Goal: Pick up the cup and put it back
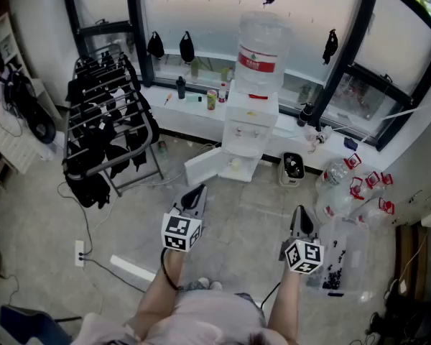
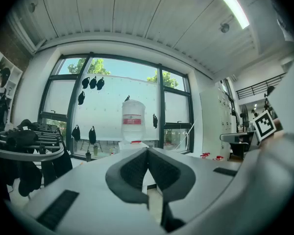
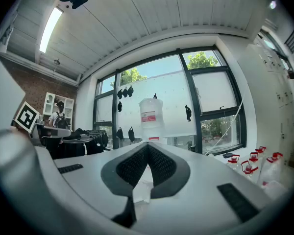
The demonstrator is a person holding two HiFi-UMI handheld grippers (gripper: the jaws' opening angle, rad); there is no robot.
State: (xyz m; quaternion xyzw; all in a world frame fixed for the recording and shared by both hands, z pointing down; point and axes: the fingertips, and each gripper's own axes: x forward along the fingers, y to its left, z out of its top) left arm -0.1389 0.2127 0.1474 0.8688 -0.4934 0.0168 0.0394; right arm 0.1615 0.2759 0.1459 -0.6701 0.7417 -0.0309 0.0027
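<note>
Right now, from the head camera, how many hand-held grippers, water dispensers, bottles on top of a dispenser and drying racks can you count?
Hand-held grippers: 2 (left hand-held gripper, right hand-held gripper)
Dispenser: 1
Bottle on the dispenser: 1
Drying rack: 1
Total: 5

Water dispenser by window, drying rack, plastic bottles

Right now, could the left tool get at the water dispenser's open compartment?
Probably not from here: the left tool hangs short of the water dispenser, floor between them. The compartment door stands open, so nothing seems to block stepping closer.
</note>
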